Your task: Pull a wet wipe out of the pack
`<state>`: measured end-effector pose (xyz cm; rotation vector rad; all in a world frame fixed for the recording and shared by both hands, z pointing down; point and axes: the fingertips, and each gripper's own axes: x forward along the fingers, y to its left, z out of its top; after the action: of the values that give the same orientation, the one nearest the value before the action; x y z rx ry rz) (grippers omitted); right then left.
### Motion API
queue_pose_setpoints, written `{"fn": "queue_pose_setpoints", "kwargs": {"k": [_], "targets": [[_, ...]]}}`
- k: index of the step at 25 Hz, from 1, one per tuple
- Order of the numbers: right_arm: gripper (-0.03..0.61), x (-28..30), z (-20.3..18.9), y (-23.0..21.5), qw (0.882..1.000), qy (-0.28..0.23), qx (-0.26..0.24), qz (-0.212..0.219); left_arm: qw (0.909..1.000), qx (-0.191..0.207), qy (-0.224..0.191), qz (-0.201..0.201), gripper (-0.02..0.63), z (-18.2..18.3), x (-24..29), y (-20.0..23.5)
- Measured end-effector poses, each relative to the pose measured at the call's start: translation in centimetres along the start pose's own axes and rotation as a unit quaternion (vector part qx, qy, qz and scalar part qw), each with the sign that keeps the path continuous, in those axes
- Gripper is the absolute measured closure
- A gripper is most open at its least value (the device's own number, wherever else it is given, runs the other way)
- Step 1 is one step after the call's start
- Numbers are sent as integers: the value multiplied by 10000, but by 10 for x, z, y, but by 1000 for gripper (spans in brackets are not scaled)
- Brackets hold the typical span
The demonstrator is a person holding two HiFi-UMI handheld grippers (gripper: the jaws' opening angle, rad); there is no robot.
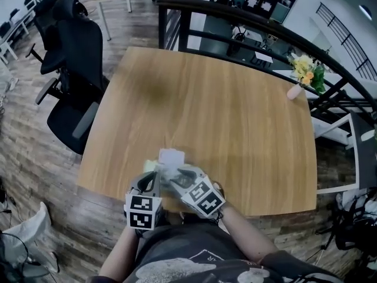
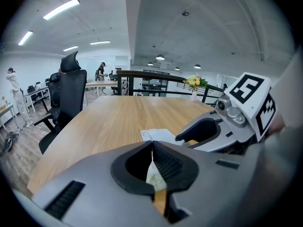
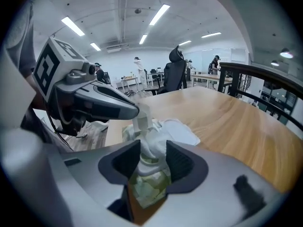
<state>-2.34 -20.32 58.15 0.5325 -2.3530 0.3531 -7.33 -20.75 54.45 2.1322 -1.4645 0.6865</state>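
The left gripper [image 2: 152, 150] is pinching a thin edge of the soft pale-green wipe pack [image 3: 149, 186] with its jaws shut tight, right at the near edge of the big wooden table [image 1: 224, 111]. The right gripper [image 3: 154, 155] is waiting with its jaws wide, and a bunched white wet wipe [image 3: 152, 138] is poking up between them, not squeezed. To do this well, it should be closing low on the bunch and pulling straight up while the left one is gripping the pack. A flat white sheet [image 1: 171, 156] is lying just beyond the pack and may be getting in the way. The black office chair [image 1: 76, 63] and the yellow flowers [image 1: 305, 69] are sitting well apart.
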Motion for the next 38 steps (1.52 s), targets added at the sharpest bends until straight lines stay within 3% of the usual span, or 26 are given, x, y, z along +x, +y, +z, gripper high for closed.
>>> {"fn": "queue_pose_setpoints", "kwargs": {"k": [5, 6, 7, 10, 38], "targets": [[416, 3, 0, 3, 10000, 34, -14, 59, 10000, 37, 59, -66, 595, 0, 0, -2], [432, 4, 0, 3, 10000, 47, 4, 45, 9999, 45, 66, -74, 595, 0, 0, -1], [496, 5, -1, 4, 10000, 65, 11, 30, 9999, 48, 75, -80, 595, 0, 0, -1], [525, 8, -1, 5, 9999, 100, -6, 14, 9999, 35, 98, -97, 595, 0, -1, 2], [535, -7, -10, -4, 9998, 136, 107, -139, 9997, 40, 203, -153, 595, -8, 3, 10]]}}
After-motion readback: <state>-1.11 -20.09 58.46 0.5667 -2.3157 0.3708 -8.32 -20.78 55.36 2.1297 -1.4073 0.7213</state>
